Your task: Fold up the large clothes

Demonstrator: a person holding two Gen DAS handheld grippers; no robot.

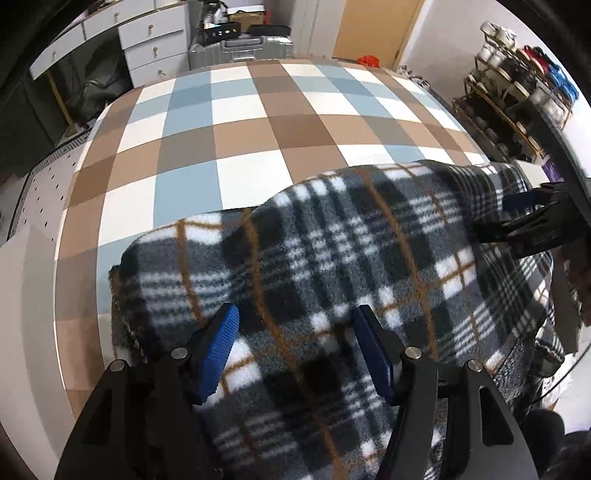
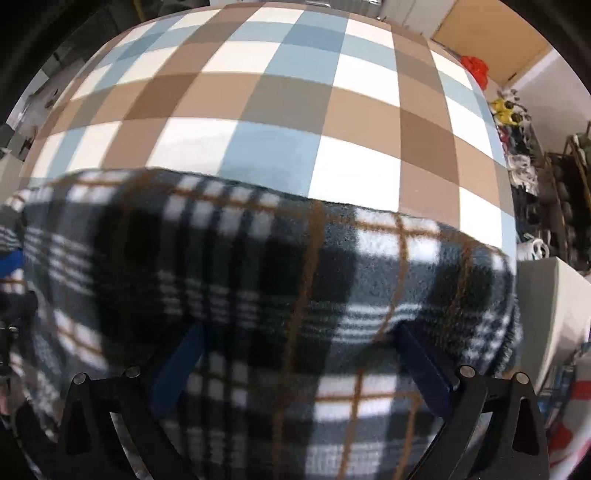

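Note:
A grey, black and white plaid fleece garment with orange lines lies folded in a thick pile on the near part of a checked brown, blue and white surface. My left gripper hangs just above the fleece, open, its blue pads apart and off the cloth. At the pile's right end sits my right gripper. In the right wrist view, the right gripper points down with its jaws wide. Its fingertips are sunk into the fleece, which bulges between them. The checked surface stretches beyond.
White drawers and a silver suitcase stand beyond the far edge, next to a wooden door. A shoe rack lines the right side. A white box sits close to the surface's right edge.

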